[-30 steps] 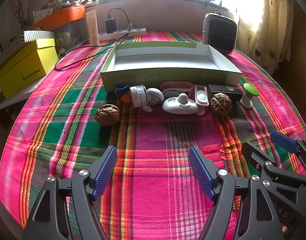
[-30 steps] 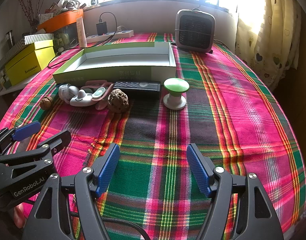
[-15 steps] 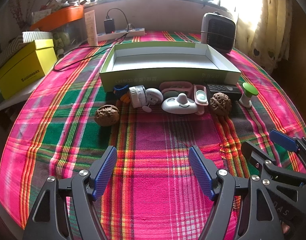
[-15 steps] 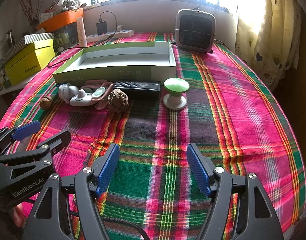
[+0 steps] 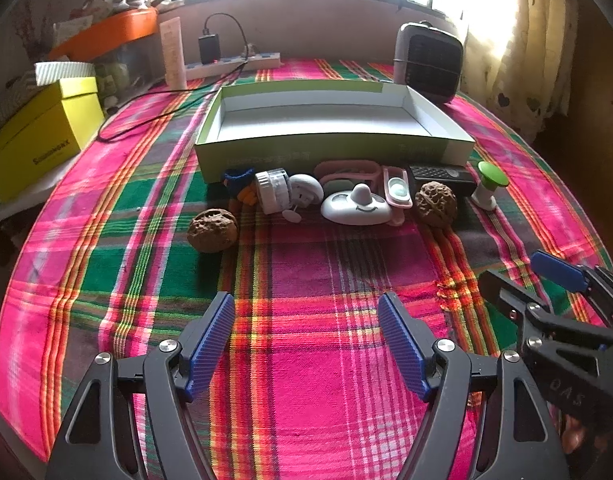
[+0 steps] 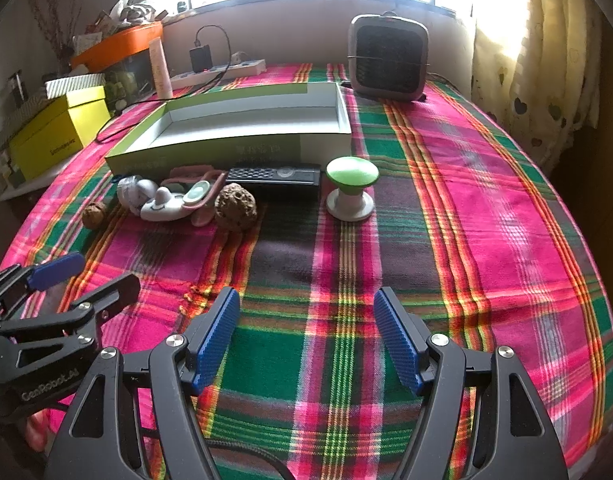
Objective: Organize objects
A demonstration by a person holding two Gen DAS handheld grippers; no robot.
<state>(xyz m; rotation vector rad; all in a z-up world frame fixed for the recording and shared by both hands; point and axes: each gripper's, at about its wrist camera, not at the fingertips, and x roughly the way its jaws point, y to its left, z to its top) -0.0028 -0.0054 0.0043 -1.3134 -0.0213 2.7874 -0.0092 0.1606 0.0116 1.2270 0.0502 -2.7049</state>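
A shallow green box (image 5: pixel 334 148) (image 6: pixel 234 150) with a white inside lies open and empty on the plaid cloth. In front of it runs a row of small things: a walnut (image 5: pixel 212 231), a blue-orange toy (image 5: pixel 238 186), a white jar (image 5: pixel 271 190), a white night-light (image 5: pixel 356 207), a pink case (image 5: pixel 398 190), a second walnut (image 5: pixel 435 198) (image 6: pixel 235 208), a black remote (image 6: pixel 274 176) and a green-topped knob (image 6: pixel 351 192) (image 5: pixel 489 184). My left gripper (image 5: pixel 306 340) is open and empty, well short of the row. My right gripper (image 6: pixel 306 336) is open and empty too.
A grey fan heater (image 6: pixel 388 58) stands behind the box at the right. A power strip (image 5: pixel 234 65) with a black cable lies at the back. A yellow box (image 5: pixel 38 140) and an orange bin (image 5: pixel 110 34) sit off the table's left. A curtain (image 6: pixel 538 60) hangs right.
The left wrist view has shifted very slightly, so the box and row sit a touch lower. Both grippers stay open and nothing on the table has moved.
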